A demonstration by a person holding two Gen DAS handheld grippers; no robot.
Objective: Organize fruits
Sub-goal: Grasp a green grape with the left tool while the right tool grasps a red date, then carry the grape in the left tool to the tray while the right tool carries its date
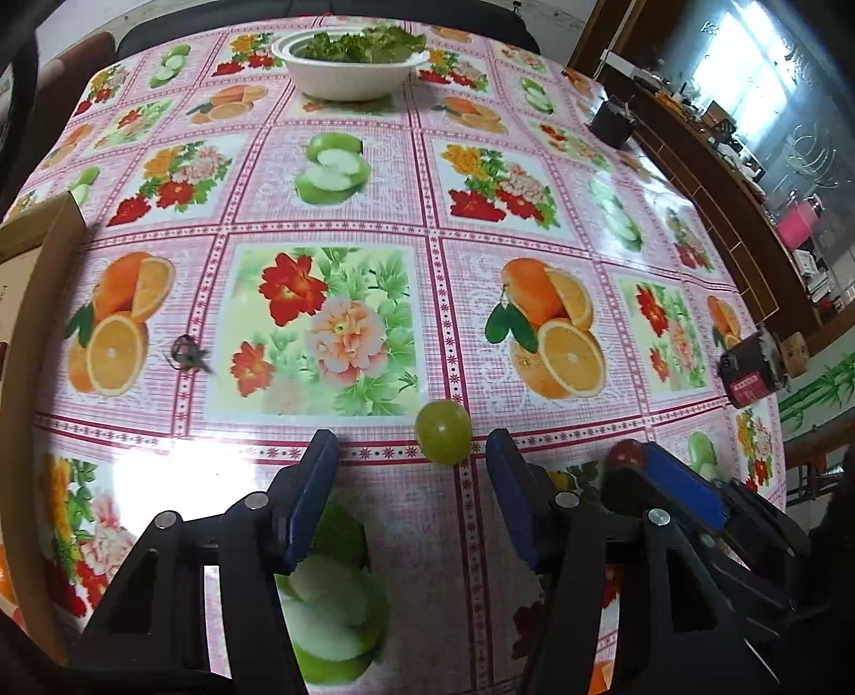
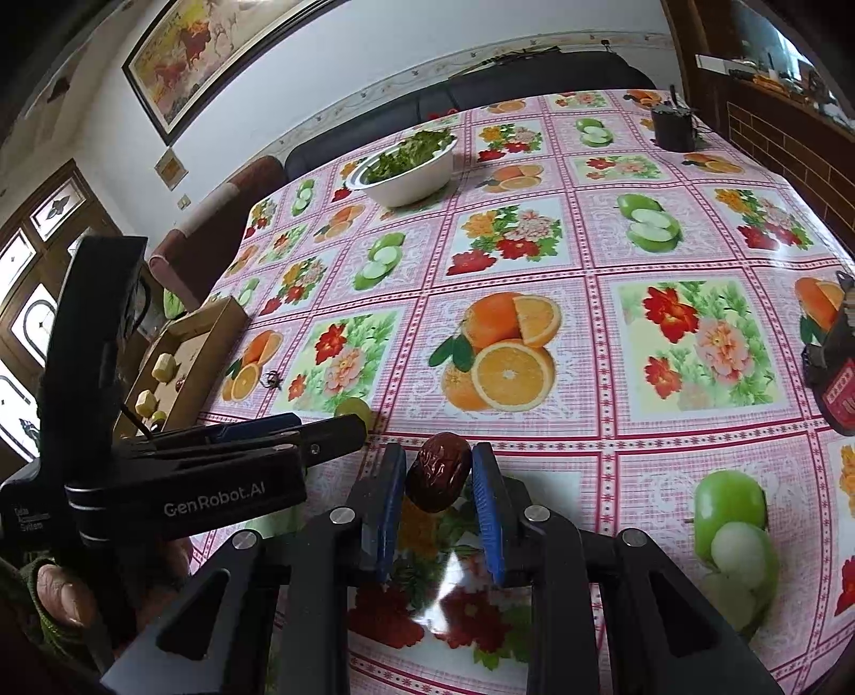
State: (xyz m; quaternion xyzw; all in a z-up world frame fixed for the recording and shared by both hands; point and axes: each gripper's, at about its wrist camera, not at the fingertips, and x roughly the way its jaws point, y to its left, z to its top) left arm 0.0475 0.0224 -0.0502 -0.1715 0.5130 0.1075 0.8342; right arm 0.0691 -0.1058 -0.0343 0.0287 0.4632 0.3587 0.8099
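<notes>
While a fruit-and-flower tablecloth (image 1: 427, 299) covers the table, a framed painting (image 2: 208, 48) hangs behind. Far back sits a bowl of greens (image 1: 352, 59), a cardboard box (image 2: 181, 358) at left. Left gripper (image 1: 411, 454) spread wide, green grape (image 1: 443, 432) just ahead between its tips. Right gripper (image 2: 435, 470) clamps a red date (image 2: 438, 473).

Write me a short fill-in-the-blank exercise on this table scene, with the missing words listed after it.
1. The right gripper is shut on a wrinkled brown ____.
2. The open left gripper has a green ____ on the table just ahead of its fingers.
3. The white bowl at the far end of the table holds leafy ____.
4. The cardboard box sits at the table's ____ edge.

Missing words: date; grape; greens; left
</notes>
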